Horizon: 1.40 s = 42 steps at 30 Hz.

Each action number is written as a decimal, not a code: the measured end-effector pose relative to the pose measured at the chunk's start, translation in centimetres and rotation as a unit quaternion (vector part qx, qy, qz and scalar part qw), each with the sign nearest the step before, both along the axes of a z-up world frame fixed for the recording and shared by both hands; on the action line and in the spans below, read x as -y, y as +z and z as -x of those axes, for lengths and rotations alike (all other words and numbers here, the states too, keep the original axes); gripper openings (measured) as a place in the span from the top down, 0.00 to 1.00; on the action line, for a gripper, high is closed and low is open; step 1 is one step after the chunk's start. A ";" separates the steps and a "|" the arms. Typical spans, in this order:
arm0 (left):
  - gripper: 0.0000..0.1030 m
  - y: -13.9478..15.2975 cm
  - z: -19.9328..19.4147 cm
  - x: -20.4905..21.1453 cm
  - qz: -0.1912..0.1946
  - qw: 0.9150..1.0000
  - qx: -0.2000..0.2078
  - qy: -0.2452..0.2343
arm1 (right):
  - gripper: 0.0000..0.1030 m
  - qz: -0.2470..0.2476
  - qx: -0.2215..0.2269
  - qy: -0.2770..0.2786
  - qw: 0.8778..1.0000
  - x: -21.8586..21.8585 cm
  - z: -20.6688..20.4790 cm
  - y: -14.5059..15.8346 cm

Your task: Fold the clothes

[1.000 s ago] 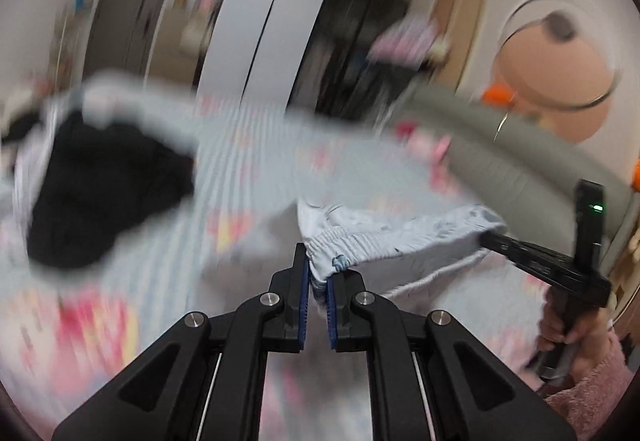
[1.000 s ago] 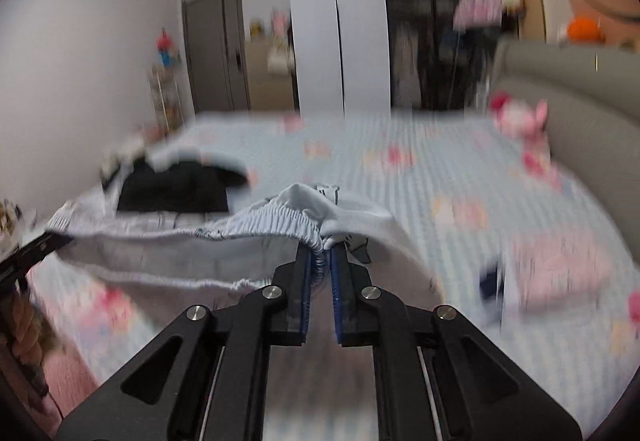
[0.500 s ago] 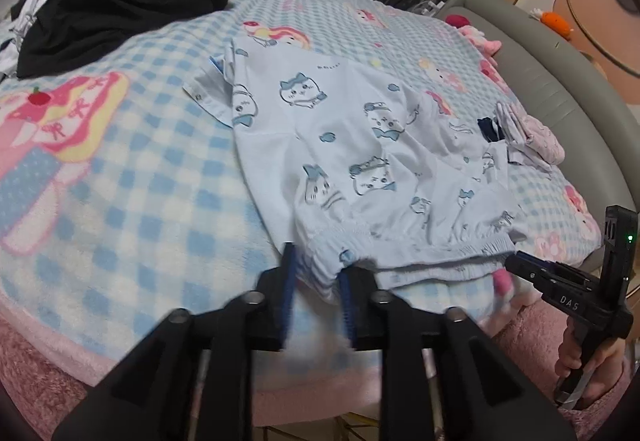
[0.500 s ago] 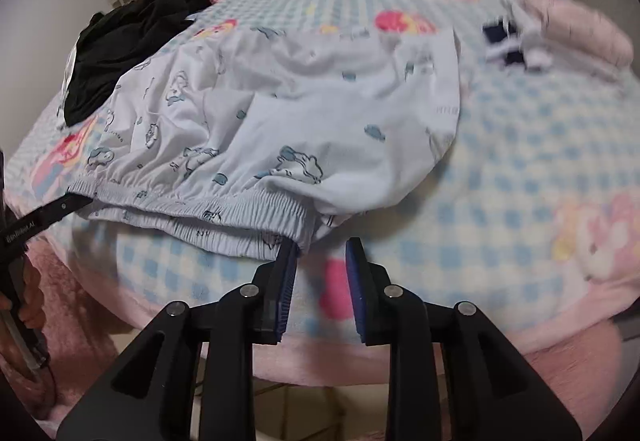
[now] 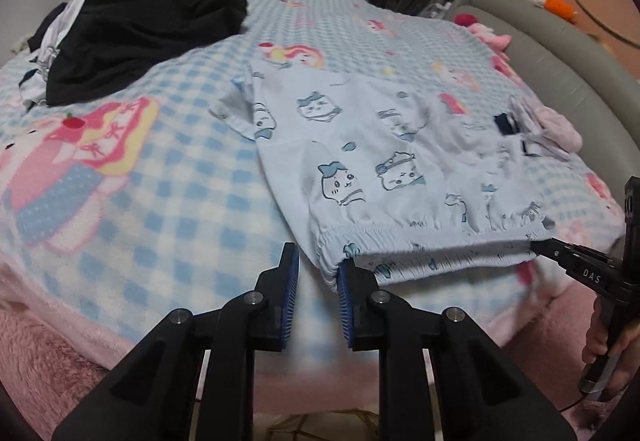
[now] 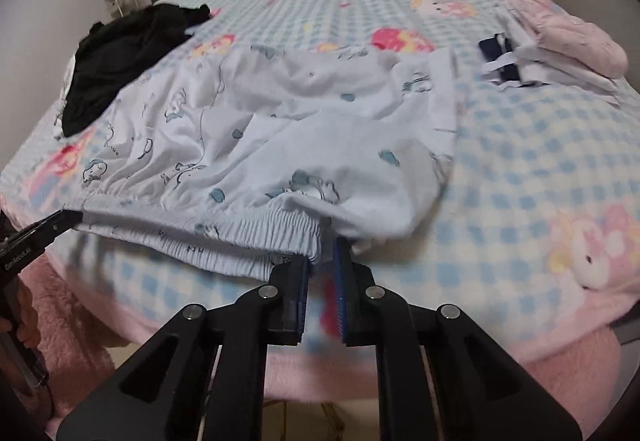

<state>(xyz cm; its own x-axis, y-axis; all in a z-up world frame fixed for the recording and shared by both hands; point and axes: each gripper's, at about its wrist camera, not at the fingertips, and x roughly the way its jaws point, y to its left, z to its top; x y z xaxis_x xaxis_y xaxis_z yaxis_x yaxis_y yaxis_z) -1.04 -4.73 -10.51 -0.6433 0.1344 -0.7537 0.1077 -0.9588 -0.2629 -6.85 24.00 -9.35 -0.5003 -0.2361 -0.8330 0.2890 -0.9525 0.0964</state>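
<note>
So the pale blue pajama shorts (image 5: 372,161) with the little cartoon cats were lying spread out on the bed (image 5: 168,177), across the middle and right of the left wrist view, elastic waistband toward the bottom of the frame and the leg ends pointing up toward the top. In the right wrist view the same shorts (image 6: 280,129) filled the center, pretty rumpled, with one fold of fabric flopped over the waistband at lower center.

The left tool (image 5: 316,281) sat at bottom center of its view with its blue-padded fingers spread apart. The corner of the waistband was right against the inner face of the right-hand finger, but nothing was pinched. The right tool (image 6: 320,265) was at bottom center of its own view, also parted, though with a narrower gap, and the waistband end was just at the fingertips. Again no grip that I could see. In the left wrist view the right tool (image 5: 540,246) showed up at the lower right edge, tip touching the far end of the waistband.

Other stuff: a black garment (image 5: 136,29) heaped at the upper left of the left wrist view, and a small stack of folded pink and white clothes (image 6: 560,49) at the upper right of the right wrist view. The bed had a blue checked blanket with pink cartoon prints.
</note>
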 end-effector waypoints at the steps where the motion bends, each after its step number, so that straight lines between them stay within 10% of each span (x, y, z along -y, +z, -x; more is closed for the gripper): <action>1: 0.81 -0.3 0.0 -0.4 -0.001 1.000 0.008 -0.008 | 0.90 0.001 0.002 0.000 1.000 -0.2 -0.4 0.1; 16: 0.80 -1.3 -1.0 0.5 -0.133 0.990 0.015 -0.036 | 0.90 0.002 0.029 -0.017 0.999 -1.3 -2.8 -1.3; 21: 0.80 -0.6 -1.2 2.3 -0.200 0.979 -0.006 -0.024 | 0.71 0.037 0.028 0.028 0.999 -0.9 -3.8 -0.2; 33: 0.80 -3.8 1.6 1.0 -0.123 0.991 0.054 -0.003 | 0.64 0.089 0.050 -0.050 0.994 -2.7 -0.6 -2.0; 42: 0.69 -5.4 1.4 1.6 -0.203 0.978 0.045 0.002 | 0.54 0.101 0.094 -0.060 0.989 -3.1 -0.6 -4.8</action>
<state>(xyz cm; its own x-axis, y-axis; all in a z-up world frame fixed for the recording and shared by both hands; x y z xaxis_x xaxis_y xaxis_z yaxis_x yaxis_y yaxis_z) -2.42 -6.28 -15.89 -0.5782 0.4326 -0.6917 0.1508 -0.7766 -0.6117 -6.25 27.14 -14.15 -0.3765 -0.3547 -0.8558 0.1334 -0.9349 0.3288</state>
